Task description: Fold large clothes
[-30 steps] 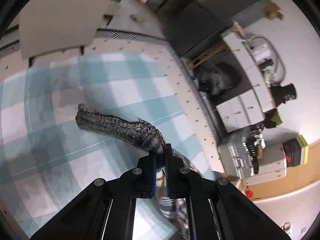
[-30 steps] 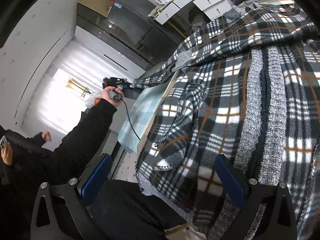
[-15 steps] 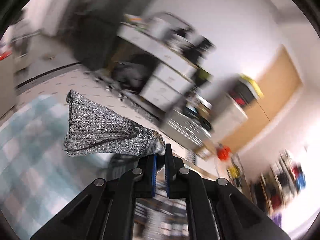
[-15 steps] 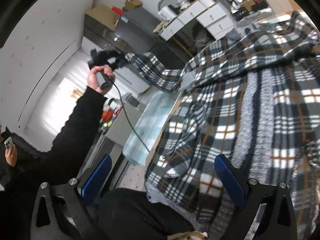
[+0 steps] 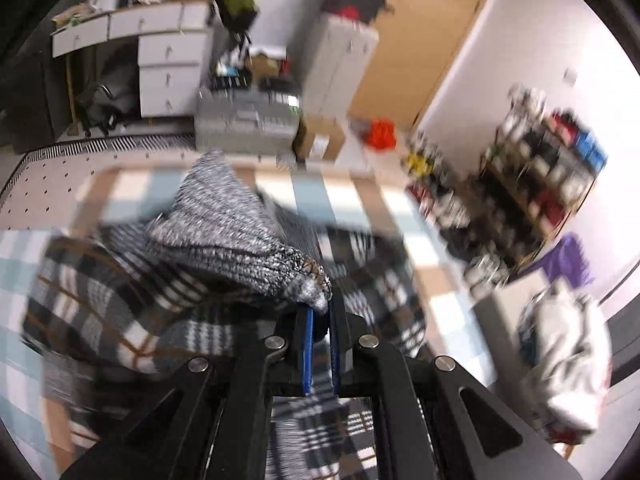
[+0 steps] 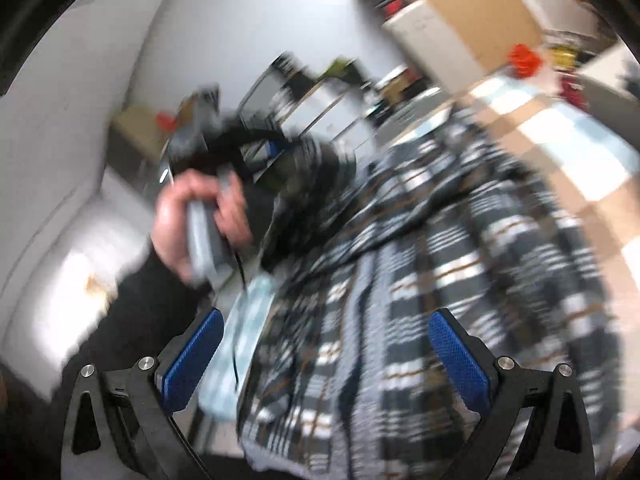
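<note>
Left wrist view: the left gripper (image 5: 320, 316) is clamped on a grey knit cuff (image 5: 248, 240) of a plaid garment (image 5: 120, 304), lifted above the checked tablecloth (image 5: 24, 264). The right gripper (image 6: 328, 344) gapes wide, holding nothing. Folding looks barely begun; the black, white and brown garment (image 6: 460, 280) lies rumpled across the table.
</note>
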The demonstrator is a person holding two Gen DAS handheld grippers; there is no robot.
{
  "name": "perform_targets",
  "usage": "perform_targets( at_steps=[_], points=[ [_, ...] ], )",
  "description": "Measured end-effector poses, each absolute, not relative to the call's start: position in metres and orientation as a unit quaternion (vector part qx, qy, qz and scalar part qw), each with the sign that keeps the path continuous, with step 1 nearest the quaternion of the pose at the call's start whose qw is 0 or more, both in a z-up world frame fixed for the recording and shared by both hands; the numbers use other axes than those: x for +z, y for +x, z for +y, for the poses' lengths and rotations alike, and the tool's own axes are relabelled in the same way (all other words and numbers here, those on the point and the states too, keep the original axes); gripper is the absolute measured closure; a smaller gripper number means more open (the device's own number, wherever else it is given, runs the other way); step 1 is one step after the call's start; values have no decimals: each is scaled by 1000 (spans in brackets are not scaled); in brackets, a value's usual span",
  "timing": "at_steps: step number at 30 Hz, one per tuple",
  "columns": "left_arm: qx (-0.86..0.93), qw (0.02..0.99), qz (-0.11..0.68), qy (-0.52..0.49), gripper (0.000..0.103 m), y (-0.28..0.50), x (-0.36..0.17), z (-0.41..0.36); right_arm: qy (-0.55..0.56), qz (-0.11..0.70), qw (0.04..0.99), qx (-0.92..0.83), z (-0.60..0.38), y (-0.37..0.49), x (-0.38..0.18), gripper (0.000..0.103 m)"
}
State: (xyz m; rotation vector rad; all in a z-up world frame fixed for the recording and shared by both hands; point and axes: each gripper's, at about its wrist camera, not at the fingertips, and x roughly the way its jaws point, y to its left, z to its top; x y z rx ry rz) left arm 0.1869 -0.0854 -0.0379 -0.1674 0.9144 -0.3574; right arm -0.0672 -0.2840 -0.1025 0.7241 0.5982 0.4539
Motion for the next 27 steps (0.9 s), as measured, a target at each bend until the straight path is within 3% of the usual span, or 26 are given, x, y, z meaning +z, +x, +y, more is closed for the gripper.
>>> perform_targets(
  at_steps=[8,10,12,14,15,17,23,27],
  points=[
    [-180,838,515,-13,97,178,-98,-169,411,243,870,122,-349,-71,-100,0],
    [-202,826,526,3,73,163,-91,-170,414,243,869,114,-354,-68,-99,0],
    [-257,822,508,1,71,145,-72,-159,414,246,870,107,-353,-65,-100,0],
    [-290,824,487,-3,61,130,-53,-146,415,249,869,101,-352,-61,-102,0],
    [-307,826,472,-7,42,119,-38,-135,414,251,870,97,-353,-62,-103,0],
    [-290,850,440,-11,27,103,-17,-110,412,255,870,92,-353,-60,-106,0],
    [-175,898,399,-65,26,84,-4,-29,354,289,881,121,-333,-23,-91,0],
    [-97,909,385,-128,26,63,-19,12,341,362,856,141,-329,57,-90,0]
  ],
)
